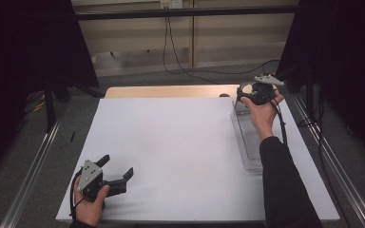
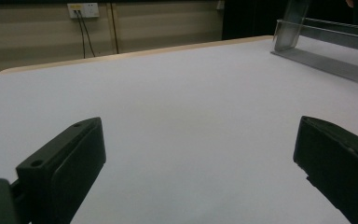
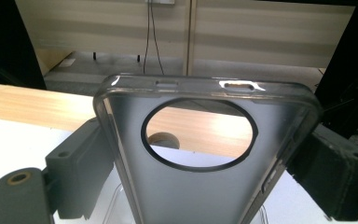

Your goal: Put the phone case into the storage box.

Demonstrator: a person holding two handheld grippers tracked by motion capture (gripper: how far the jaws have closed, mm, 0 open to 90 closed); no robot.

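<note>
**Phone case lifted from the tray**

White sheet [image 1: 171, 142] covers the table, with a bare wooden strip along its far edge and a clear tray [image 1: 249, 142] lying near the right side. Above the tray's far end, the right gripper [image 1: 247, 97] pinches a smoky phone case [image 3: 205, 158] by its two long edges; the case stands between the jaws with its round camera hole facing the lens. The left gripper [image 1: 116, 166] rests well away from the tray, at the near left of the sheet, jaws spread wide with nothing between them.

The step in hand looks like carrying the case off the tray. To do it well, keep the squeeze light, since the soft walls will likely bow and slip. Lift straight until the case clears the tray's rim, then travel level toward the open sheet.
</note>
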